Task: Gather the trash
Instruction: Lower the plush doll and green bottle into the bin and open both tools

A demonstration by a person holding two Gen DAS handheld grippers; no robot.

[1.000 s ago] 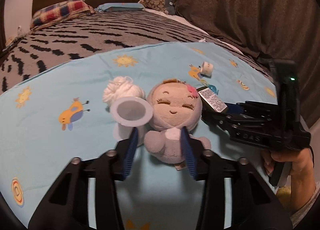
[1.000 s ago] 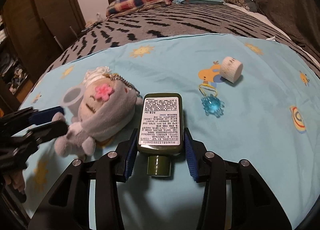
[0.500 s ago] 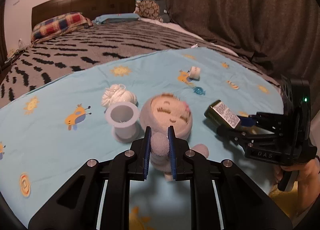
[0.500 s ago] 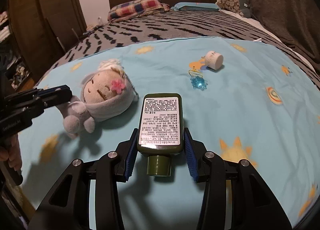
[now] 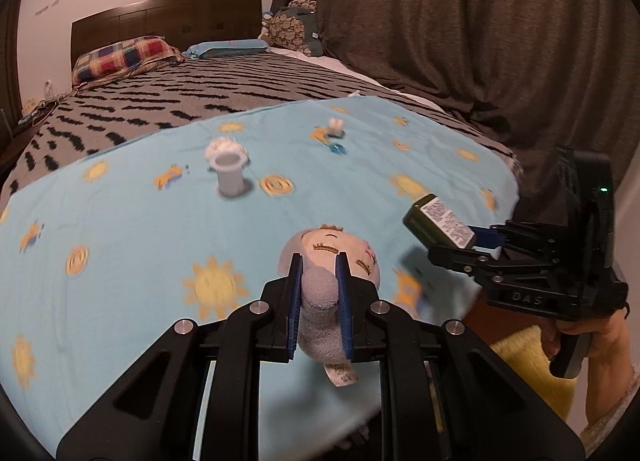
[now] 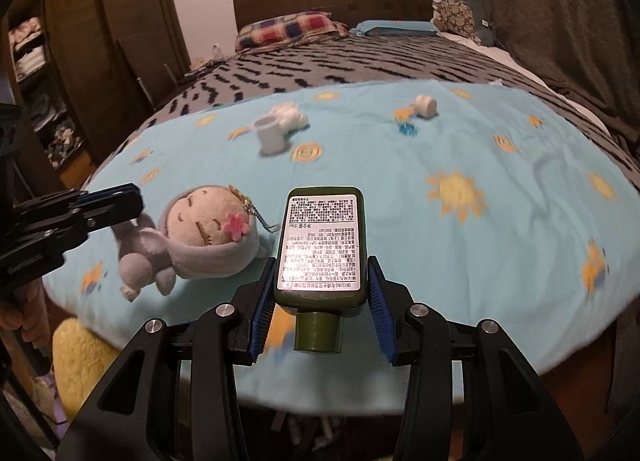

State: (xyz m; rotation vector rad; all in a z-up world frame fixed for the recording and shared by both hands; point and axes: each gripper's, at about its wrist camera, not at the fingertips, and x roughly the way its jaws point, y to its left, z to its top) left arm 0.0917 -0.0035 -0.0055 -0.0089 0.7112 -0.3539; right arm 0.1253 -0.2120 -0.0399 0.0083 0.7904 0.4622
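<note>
My left gripper (image 5: 319, 267) is shut on the grey limb of a plush doll (image 5: 340, 257) and holds it above the near edge of the blue sheet (image 5: 132, 245). From the right wrist view the doll (image 6: 208, 241) hangs from the left gripper (image 6: 132, 201). My right gripper (image 6: 320, 297) is shut on a dark green bottle (image 6: 322, 245) with a white label, cap toward the camera; the bottle also shows in the left wrist view (image 5: 438, 219). A white cup (image 5: 229, 177), a white fluffy ball (image 5: 224, 147), a small white jar (image 5: 335, 127) and a blue trinket (image 5: 338, 148) lie on the sheet.
The bed carries a grey zebra-pattern blanket (image 5: 200, 101) and pillows (image 5: 124, 57) by the dark headboard. Dark curtains (image 5: 460, 41) hang on the right. A wardrobe (image 6: 100, 41) stands left. A yellow fuzzy thing (image 6: 80, 357) sits below the bed's near edge.
Both grippers have pulled back toward the bed's near edge and risen. The left gripper closed on the doll and carried it away from the cup. The bottle stays in the right gripper.
</note>
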